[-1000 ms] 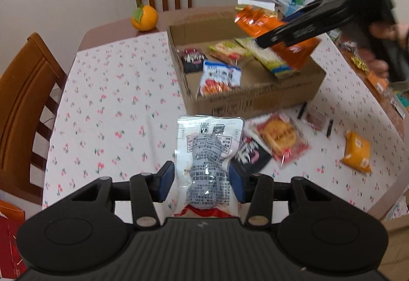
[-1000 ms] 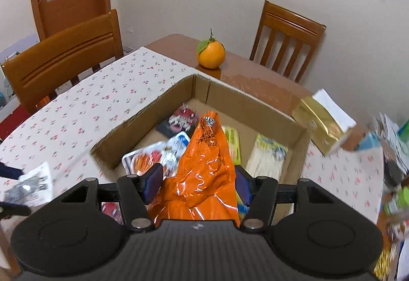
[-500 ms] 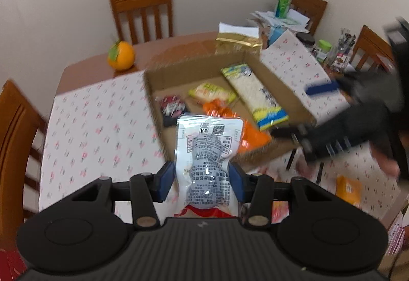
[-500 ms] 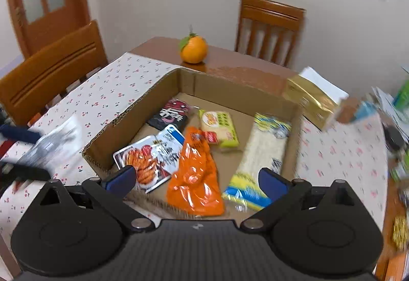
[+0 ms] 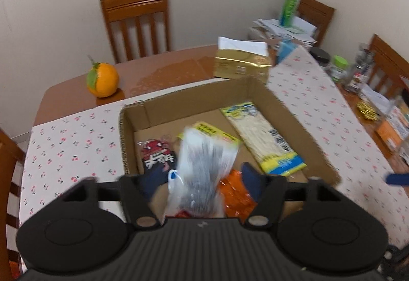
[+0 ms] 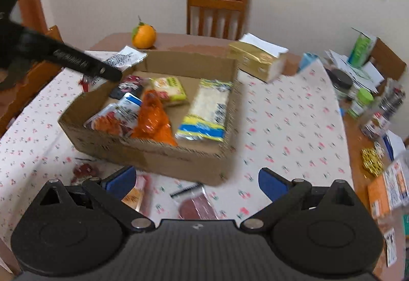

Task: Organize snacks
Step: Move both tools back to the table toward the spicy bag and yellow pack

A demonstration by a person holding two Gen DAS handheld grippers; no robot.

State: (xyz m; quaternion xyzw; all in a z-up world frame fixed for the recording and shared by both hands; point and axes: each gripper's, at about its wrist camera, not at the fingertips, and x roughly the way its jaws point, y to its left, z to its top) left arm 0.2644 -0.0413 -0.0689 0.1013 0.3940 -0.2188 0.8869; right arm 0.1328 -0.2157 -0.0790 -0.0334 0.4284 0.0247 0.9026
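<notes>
The left hand-held gripper [image 5: 203, 180], jaws just parted (right hand-held gripper [image 6: 196, 182] wide apart, empty), lets the clear packet [image 5: 204, 168] drop, which may catch the box [image 5: 301, 125] wall and spill out

The left gripper [image 5: 203, 177], its jaws just opening, has a blurred clear snack packet [image 5: 204, 166] between its fingers [image 5: 251, 180], over the cardboard box [image 5: 301, 125] at twelve o'clock.

The clear packet [image 5: 202, 166] is smeared by motion blur, so its print can't be read. The orange packet [image 5: 235, 199] is mostly hidden behind the left gripper [image 5: 202, 178]. The far-right clutter [image 6: 388, 189] is cut off.
</notes>
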